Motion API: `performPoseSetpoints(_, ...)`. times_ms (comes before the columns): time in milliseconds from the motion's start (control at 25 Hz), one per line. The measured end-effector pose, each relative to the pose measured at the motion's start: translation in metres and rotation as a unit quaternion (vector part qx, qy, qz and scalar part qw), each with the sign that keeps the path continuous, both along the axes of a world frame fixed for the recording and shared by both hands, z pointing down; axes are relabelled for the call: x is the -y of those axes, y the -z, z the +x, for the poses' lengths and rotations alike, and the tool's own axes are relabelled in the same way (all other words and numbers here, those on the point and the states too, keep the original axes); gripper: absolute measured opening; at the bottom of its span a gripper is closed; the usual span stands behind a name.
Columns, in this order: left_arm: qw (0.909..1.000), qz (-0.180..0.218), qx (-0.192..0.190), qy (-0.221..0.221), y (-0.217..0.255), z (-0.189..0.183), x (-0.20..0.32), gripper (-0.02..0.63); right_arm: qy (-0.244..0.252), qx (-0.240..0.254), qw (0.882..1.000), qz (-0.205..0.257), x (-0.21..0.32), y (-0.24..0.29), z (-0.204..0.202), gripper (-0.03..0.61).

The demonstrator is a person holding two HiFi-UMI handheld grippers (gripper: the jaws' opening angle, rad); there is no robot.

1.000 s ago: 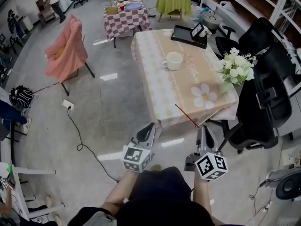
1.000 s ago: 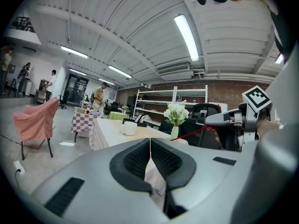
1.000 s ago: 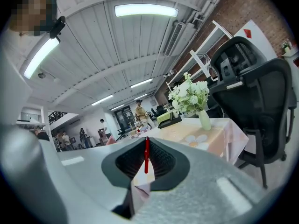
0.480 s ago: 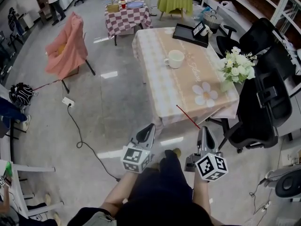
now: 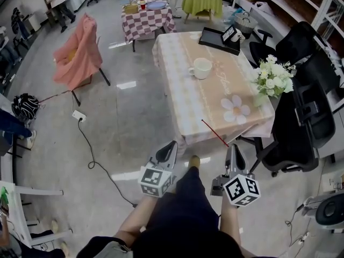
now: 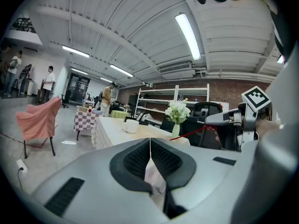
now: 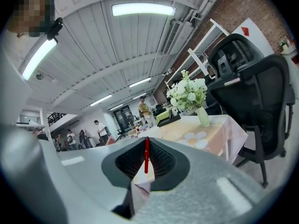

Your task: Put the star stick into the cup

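Note:
My right gripper is shut on a thin red stick, which slants up and left over the near edge of the table. In the right gripper view the red stick stands pinched between the dark pads. A white cup sits upright toward the far half of the table, well beyond the stick's tip. My left gripper hangs shut and empty over the floor, to the left of the table's near corner. The left gripper view shows the white cup far off and the stick at the right.
A vase of white flowers stands at the table's right edge. A black tray lies at its far end. Black office chairs crowd the right side. A chair draped in pink cloth and a cable lie to the left.
Both grippers hold the same place and the same closed state. The person's foot has come forward between the grippers, and the table sits slightly nearer.

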State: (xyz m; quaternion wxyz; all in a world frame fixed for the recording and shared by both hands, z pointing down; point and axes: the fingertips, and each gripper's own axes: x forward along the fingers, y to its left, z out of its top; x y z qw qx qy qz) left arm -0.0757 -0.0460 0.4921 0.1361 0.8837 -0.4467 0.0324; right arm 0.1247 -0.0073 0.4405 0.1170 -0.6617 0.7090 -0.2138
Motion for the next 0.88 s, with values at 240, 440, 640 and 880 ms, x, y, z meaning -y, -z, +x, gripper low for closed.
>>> performPoseSetpoints(240,1.0000,0.002,0.000,-0.001,0.000,0.012,0.018,0.014,0.000,0.000,1.000,0.002,0.021,0.001,0.011,0.017)
performPoseSetpoints(440,1.0000,-0.001,0.003,0.000,0.000,0.022,0.032,0.014,0.004,0.001,1.000,-0.001,0.038,0.000,0.021,0.017)
performPoseSetpoints(640,1.0000,-0.004,0.003,0.001,-0.002,0.030,0.048,0.014,0.008,0.000,1.000,-0.005,0.056,0.000,0.028,0.017)
performPoseSetpoints(880,0.9999,-0.011,0.000,0.001,-0.004,0.045,0.072,0.014,0.006,-0.001,1.000,-0.008,0.078,0.001,0.044,0.017)
